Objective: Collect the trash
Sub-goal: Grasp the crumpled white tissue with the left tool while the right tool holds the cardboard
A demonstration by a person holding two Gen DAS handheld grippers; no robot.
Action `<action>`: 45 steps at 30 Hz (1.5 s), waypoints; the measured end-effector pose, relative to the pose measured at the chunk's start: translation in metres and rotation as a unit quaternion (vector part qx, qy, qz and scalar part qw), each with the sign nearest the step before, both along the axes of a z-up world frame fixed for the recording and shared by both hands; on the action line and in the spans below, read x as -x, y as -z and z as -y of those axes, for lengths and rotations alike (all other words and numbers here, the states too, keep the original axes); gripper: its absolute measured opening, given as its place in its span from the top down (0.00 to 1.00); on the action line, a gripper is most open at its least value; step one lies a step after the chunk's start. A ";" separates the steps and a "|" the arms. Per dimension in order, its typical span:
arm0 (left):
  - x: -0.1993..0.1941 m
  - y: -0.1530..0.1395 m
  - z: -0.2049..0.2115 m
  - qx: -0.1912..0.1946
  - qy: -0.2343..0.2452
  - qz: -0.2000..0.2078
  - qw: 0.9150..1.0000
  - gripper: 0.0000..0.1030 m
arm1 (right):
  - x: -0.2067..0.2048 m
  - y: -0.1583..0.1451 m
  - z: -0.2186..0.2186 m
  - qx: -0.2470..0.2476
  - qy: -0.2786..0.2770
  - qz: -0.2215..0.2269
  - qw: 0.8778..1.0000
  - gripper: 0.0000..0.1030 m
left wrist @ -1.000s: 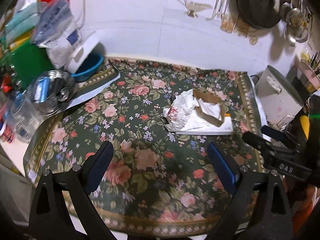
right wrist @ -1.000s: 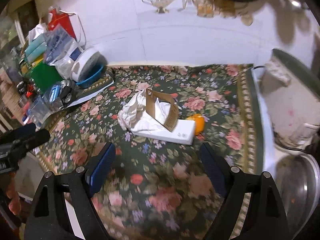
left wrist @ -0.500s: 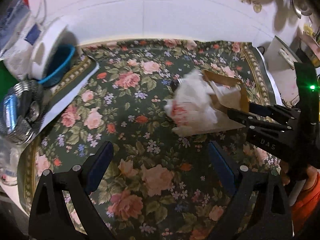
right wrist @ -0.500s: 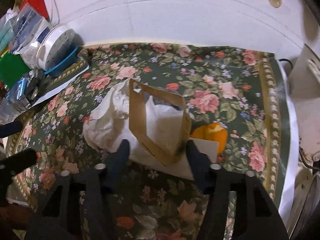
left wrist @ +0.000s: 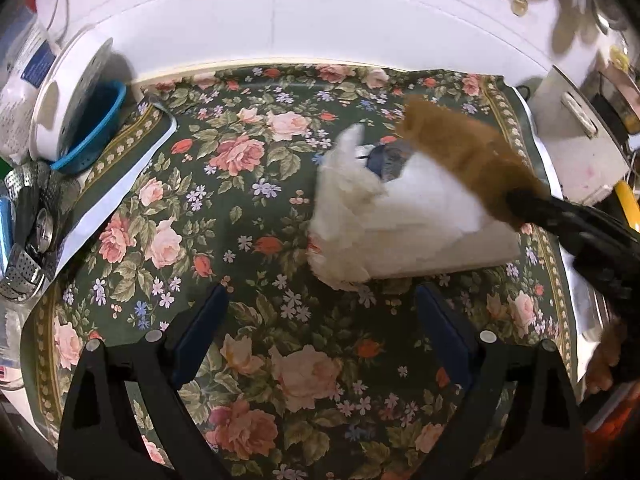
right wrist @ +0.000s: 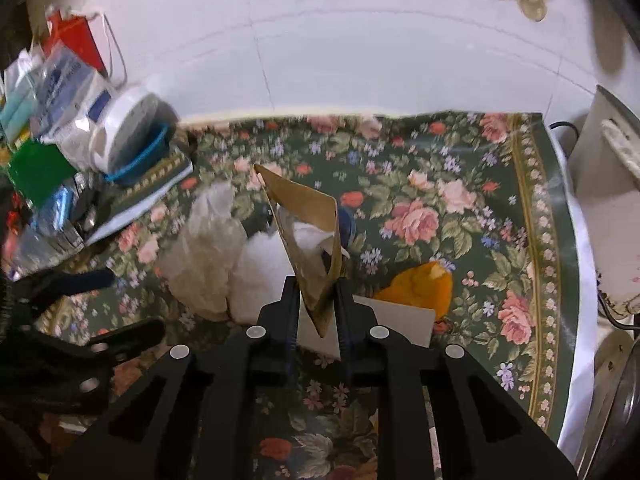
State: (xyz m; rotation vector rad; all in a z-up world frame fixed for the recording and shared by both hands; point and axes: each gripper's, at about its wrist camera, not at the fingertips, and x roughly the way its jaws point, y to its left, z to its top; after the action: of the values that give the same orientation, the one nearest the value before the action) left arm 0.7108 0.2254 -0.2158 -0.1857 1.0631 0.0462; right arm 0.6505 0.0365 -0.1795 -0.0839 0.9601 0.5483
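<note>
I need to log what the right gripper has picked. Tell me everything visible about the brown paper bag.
The brown paper bag is plain tan kraft paper, creased, with its mouth open and facing the right wrist camera. White crumpled paper shows inside. It stands tilted, narrowing to the lower corner pinched between the shut jaws of the right gripper. It sits above a flat white box and beside a crumpled white plastic bag. The left wrist view shows it only as a blur.

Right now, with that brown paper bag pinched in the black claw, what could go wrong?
The right gripper holds only one corner of the brown paper bag, so it might tear or slip. The bag's mouth gapes with tissue inside, which could spill if it tips. The crumpled plastic leaning against it may drag along across the floral tablecloth.
</note>
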 end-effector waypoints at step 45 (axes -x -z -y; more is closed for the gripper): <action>-0.056 0.010 0.081 0.012 0.065 0.022 0.998 0.97 | 0.018 -0.025 0.147 -0.041 0.187 -0.004 0.981 0.85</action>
State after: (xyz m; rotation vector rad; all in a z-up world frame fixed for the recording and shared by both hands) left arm 0.7671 0.1439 -0.2253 -0.1379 1.0300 -0.0883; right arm 0.6323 -0.1104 -0.1546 0.1708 0.9312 0.2395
